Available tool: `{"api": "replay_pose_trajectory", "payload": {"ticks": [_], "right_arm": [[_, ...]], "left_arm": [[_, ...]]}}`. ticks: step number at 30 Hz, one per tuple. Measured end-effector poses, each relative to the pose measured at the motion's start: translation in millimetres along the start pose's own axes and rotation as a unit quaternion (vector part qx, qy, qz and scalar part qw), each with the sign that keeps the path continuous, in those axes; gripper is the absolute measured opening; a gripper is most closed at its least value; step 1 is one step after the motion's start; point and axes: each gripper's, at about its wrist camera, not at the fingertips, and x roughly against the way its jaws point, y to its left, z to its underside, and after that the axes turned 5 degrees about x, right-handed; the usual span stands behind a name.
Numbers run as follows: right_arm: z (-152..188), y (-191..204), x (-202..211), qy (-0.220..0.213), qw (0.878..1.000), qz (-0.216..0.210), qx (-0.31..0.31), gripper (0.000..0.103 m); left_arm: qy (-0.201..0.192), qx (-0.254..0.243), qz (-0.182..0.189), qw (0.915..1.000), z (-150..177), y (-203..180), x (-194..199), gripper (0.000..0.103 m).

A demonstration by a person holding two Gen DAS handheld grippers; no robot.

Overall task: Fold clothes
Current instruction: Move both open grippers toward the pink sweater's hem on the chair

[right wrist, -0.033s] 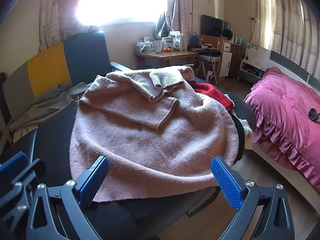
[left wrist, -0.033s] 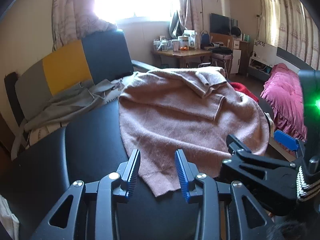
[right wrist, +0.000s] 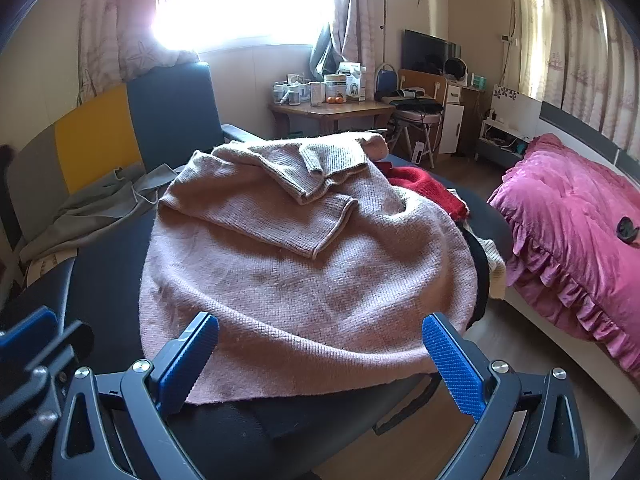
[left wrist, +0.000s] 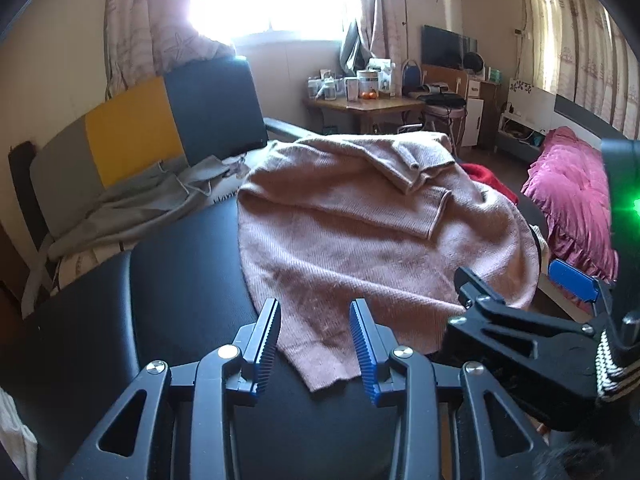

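A dusty pink knit sweater (left wrist: pixel 360 240) (right wrist: pixel 300 272) lies spread over a black padded seat (left wrist: pixel 180 280), its sleeves laid across the upper part. My left gripper (left wrist: pixel 315 308) is open just above the sweater's near left hem corner, holding nothing. My right gripper (right wrist: pixel 320 324) is open wide over the near hem, with the knit below its blue pads (right wrist: pixel 452 368) and nothing gripped. In the left wrist view the right gripper (left wrist: pixel 520 284) shows at the right edge of the sweater.
A grey garment (left wrist: pixel 140 200) lies against the yellow and blue backrest (left wrist: pixel 132 128). Red knitwear (right wrist: pixel 424 188) and other clothes sit under the sweater's right side. A pink bed (right wrist: pixel 560 220) stands to the right, a cluttered wooden table (right wrist: pixel 332 110) behind.
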Motion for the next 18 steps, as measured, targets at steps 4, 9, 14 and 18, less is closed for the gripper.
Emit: {"api": "replay_pose_trajectory", "payload": {"ticks": [4,9,14,18], "right_arm": [[0,1,1,0.002,1.0,-0.004,-0.003,0.103],[3,0,2,-0.001,1.0,-0.01,-0.003,0.103],[2,6,0,0.004,1.0,-0.012,0.001,0.103],[5,10,0,-0.005,1.0,-0.018,0.012,0.103]], "left_arm": [[0.013,0.005,0.004,0.9999,2,3,-5,0.036],[0.029,0.01,0.009,0.9995,5,6,-11,0.036],[0.045,0.016,0.013,0.9988,8,9,-17,0.036],[0.058,0.026,0.023,0.9977,13,17,-22,0.038]]}}
